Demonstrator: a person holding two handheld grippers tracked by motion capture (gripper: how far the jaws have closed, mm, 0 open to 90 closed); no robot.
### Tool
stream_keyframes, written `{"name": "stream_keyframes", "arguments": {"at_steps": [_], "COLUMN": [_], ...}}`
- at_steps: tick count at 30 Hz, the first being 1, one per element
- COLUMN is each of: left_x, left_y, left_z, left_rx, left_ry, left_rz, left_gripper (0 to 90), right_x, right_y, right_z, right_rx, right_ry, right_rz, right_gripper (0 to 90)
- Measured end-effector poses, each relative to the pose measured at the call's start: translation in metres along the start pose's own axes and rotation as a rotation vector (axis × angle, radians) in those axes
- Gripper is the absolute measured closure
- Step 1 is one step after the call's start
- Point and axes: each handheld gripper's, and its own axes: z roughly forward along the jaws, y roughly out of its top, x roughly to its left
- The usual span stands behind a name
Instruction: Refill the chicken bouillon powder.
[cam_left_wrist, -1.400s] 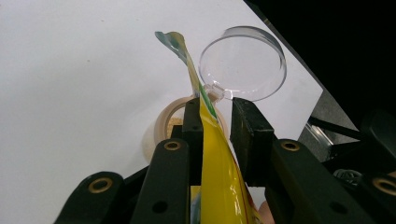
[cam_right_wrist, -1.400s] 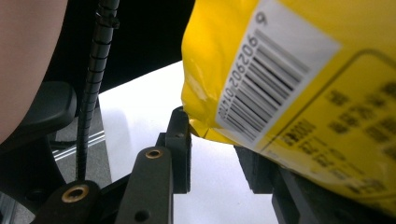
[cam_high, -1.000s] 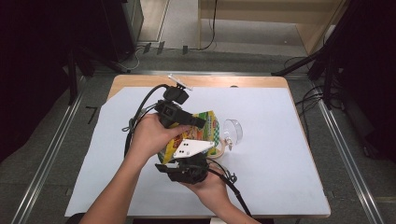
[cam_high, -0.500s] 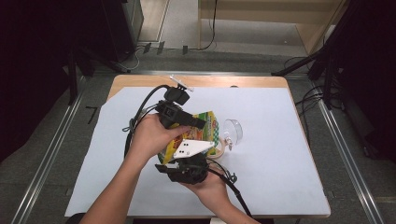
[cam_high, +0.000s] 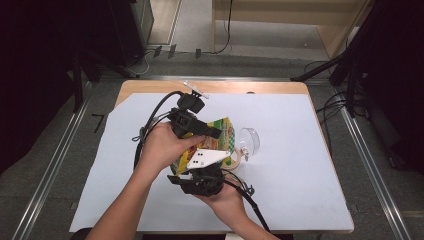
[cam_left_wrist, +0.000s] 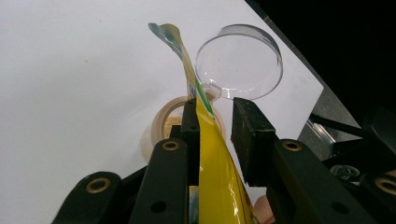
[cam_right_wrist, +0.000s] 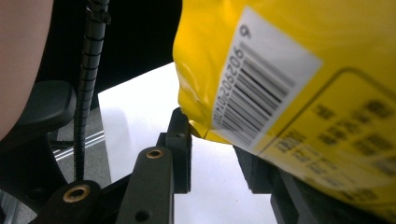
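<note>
The yellow pouch (cam_high: 210, 145) is held above the middle of the worktop (cam_high: 300, 200), between both grippers. A white barcode label (cam_right_wrist: 261, 79) sits on its back; its digits are partly legible, beginning "902" and "206", but blur prevents a full reading. Dark print in a framed panel beside it is too soft to read. The front shows green and red graphics in the high view; no brand name can be made out.

The left gripper (cam_left_wrist: 215, 126) has the pouch's upper edge between its jaws; the fabric lies against one jaw, with a gap to the other, so a firm pinch cannot be confirmed. The right gripper (cam_right_wrist: 212, 154) meets the pouch's lower corner, which overlaps one jaw and hides the contact; whether it pinches cannot be told.

Below the pouch stands a small tan cup (cam_left_wrist: 161, 128) with light crumbs inside, and just beside it a clear plastic lid (cam_left_wrist: 240, 60).

The worktop is wood under a white sheet. Grey flooring with metal rails surrounds it; dark stands and cables occupy both sides. The room's edges are in shadow.
</note>
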Motion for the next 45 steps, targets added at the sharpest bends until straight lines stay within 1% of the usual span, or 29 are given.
{"name": "stream_keyframes", "arguments": {"at_steps": [3, 4, 13, 19, 45], "left_x": [0.0015, 0.0032, 0.0074, 0.0078, 0.0083], "left_y": [0.0010, 0.0021, 0.0044, 0.0060, 0.0063], "left_z": [0.0008, 0.0007, 0.0028, 0.0035, 0.0061], "left_rx": [0.000, 0.000, 0.004, 0.008, 0.018], "left_ry": [0.000, -0.010, -0.036, -0.040, -0.045], "left_rz": [-0.002, -0.010, -0.016, -0.021, -0.020], "left_gripper": [75.1, 75.0, 75.0, 74.3, 74.1], "right_x": [-0.0001, 0.0004, -0.0012, -0.0010, -0.0015], "right_y": [0.0009, 0.0020, 0.0029, 0.0042, 0.0022], "right_z": [-0.0009, -0.0016, -0.0019, -0.0037, -0.0038], "right_rx": [-0.001, -0.002, 0.007, 0.011, 0.016], "right_ry": [0.007, 0.012, 0.002, 0.000, -0.008], "right_rz": [0.014, 0.023, 0.019, 0.026, 0.023], "right_gripper": [69.3, 69.3, 69.2, 69.1, 68.9]}}
